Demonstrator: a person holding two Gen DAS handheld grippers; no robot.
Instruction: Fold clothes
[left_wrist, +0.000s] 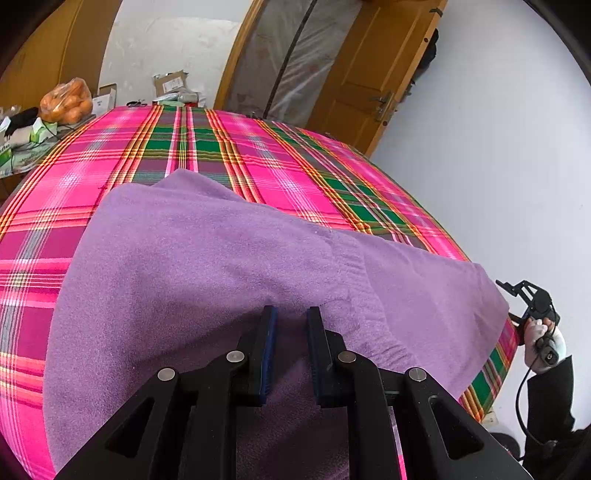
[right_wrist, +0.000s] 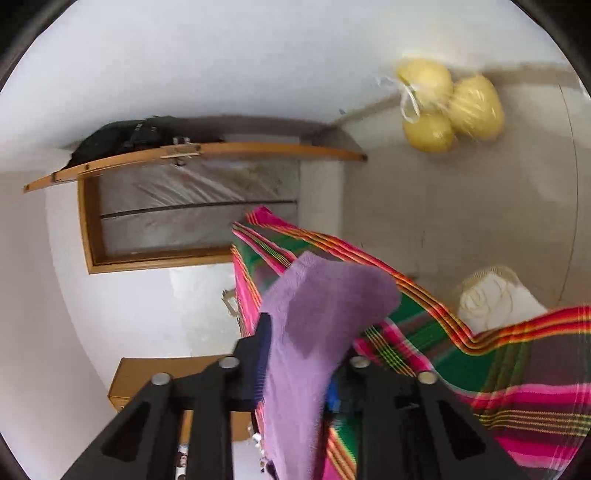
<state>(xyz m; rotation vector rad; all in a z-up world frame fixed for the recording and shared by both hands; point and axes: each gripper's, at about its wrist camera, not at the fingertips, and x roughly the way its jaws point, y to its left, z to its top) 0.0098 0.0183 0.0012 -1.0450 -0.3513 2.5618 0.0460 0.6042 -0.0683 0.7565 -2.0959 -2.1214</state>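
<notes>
**Purple sweater on plaid table, right tongs pinching an edge**

No readable writing: the label on the cardboard box (left_wrist: 170, 85) at the far table edge is too small and blurred to make out.

Fuzzy purple knit sweater (left_wrist: 207, 280) lies spread on the pink-and-green plaid-covered table (left_wrist: 229, 147). Its long axis runs roughly left-near to right-far across the left wrist view, with a ribbed band (left_wrist: 356, 273) towards the right side.

Left tongs (left_wrist: 291, 321) hover over the sweater's near part, spread, a gap between the pads, nothing in them.

Right tongs (right_wrist: 295, 332) pinch a flap of the purple sweater (right_wrist: 314, 317); the cloth hangs between the fingers, over the plaid table's edge (right_wrist: 406, 332). In the left view the right tongs (left_wrist: 532, 299) sit at the sweater's right corner, held by a hand (left_wrist: 537, 334).
</notes>
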